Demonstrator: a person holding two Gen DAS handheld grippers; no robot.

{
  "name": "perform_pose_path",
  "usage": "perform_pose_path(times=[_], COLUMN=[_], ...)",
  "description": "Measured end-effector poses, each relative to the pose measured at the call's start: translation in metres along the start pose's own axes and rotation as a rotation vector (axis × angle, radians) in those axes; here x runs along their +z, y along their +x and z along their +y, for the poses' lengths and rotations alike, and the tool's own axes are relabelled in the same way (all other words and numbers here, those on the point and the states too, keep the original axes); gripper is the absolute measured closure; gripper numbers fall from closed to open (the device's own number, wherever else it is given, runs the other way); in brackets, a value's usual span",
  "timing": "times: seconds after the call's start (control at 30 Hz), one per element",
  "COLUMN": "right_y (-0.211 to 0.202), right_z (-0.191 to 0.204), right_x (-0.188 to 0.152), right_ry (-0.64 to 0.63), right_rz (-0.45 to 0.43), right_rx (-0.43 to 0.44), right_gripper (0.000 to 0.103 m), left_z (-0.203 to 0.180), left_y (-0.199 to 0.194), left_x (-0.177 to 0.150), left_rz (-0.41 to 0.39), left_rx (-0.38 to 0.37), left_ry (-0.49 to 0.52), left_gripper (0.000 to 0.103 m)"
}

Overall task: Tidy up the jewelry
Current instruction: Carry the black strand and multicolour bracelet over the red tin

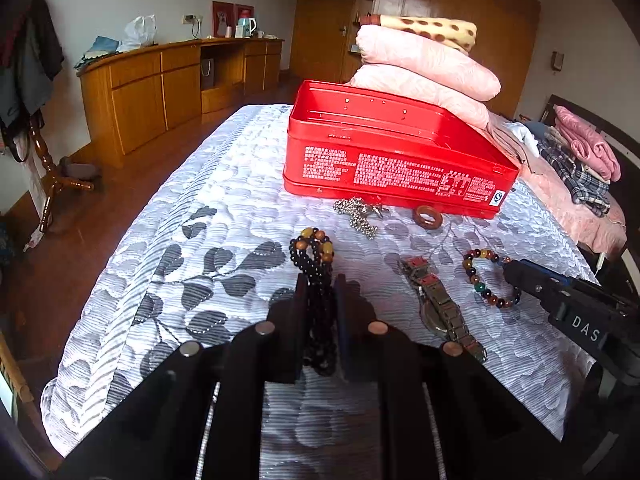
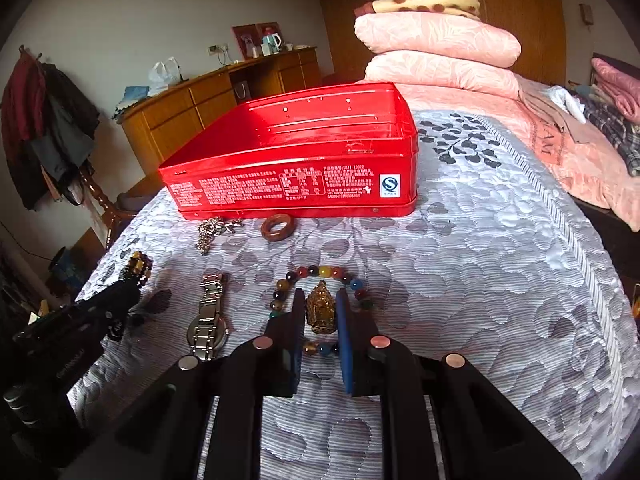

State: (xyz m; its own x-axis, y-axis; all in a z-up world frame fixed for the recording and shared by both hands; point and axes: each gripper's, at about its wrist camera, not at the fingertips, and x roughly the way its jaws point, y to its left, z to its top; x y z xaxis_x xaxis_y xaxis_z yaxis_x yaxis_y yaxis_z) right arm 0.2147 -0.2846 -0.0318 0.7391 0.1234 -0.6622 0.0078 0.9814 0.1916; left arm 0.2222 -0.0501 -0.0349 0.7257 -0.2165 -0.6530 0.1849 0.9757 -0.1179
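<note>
An open red tin box lies on the quilted bed. My left gripper is shut on a black bead necklace with amber beads, which rests on the quilt. My right gripper is shut on a golden pendant inside the ring of a multicoloured bead bracelet. A metal watch, a silver bead chain and a brown ring lie between the grippers and the box.
Pink folded bedding with a spotted blanket is stacked behind the box. Folded clothes lie at the right. A wooden sideboard and a coat stand stand left of the bed.
</note>
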Motion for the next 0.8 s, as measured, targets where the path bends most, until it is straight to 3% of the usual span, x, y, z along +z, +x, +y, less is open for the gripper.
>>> perform_pose_path(times=[0.53,0.8], right_y=[-0.004,0.000], right_z=[0.007,0.007], right_x=[0.011,0.037], right_ry=[-0.025,-0.050], right_rz=[-0.011,-0.037], right_rx=[-0.032,-0.054], right_gripper=[0.088,0.088], left_z=[-0.012,-0.020], left_y=[0.007,0.012], left_x=[0.015,0.037], left_rz=[-0.020,-0.043], left_rx=[-0.012,-0.010], left_ry=[0.024,0.049], left_gripper=[0.091,0.091])
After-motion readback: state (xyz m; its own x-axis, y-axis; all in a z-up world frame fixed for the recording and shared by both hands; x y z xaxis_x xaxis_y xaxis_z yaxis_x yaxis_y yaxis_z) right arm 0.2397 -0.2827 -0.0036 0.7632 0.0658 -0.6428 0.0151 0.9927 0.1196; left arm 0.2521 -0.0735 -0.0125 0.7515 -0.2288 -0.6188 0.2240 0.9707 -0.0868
